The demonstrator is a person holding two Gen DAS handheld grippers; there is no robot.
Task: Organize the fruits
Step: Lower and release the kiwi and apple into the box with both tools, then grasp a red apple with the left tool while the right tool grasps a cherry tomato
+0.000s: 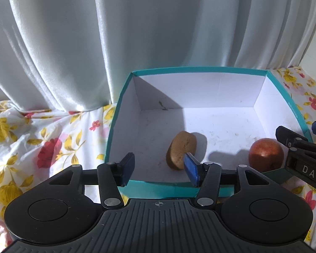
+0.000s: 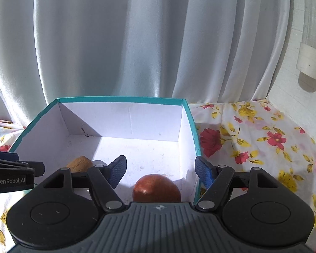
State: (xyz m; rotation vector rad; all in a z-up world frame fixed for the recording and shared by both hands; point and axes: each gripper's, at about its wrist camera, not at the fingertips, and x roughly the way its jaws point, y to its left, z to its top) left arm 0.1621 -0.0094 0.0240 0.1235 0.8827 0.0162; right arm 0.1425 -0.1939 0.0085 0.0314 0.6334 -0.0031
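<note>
A teal box (image 1: 124, 97) with a white inside sits on the flowered cloth. A brown oval fruit (image 1: 180, 150) lies on the box floor near the front. A red apple (image 1: 265, 155) lies at the front right corner. My left gripper (image 1: 159, 168) is open and empty at the box's front wall, with the brown fruit just beyond its right finger. In the right wrist view the box (image 2: 191, 122) holds the apple (image 2: 157, 189), which lies below my open, empty right gripper (image 2: 160, 171). The brown fruit (image 2: 79, 164) shows at the left there.
White curtains (image 1: 94, 42) hang right behind the box. The flowered cloth (image 2: 263, 139) spreads to both sides of the box. The other gripper's body shows at the right edge of the left wrist view (image 1: 305, 160) and at the left edge of the right wrist view (image 2: 10, 177).
</note>
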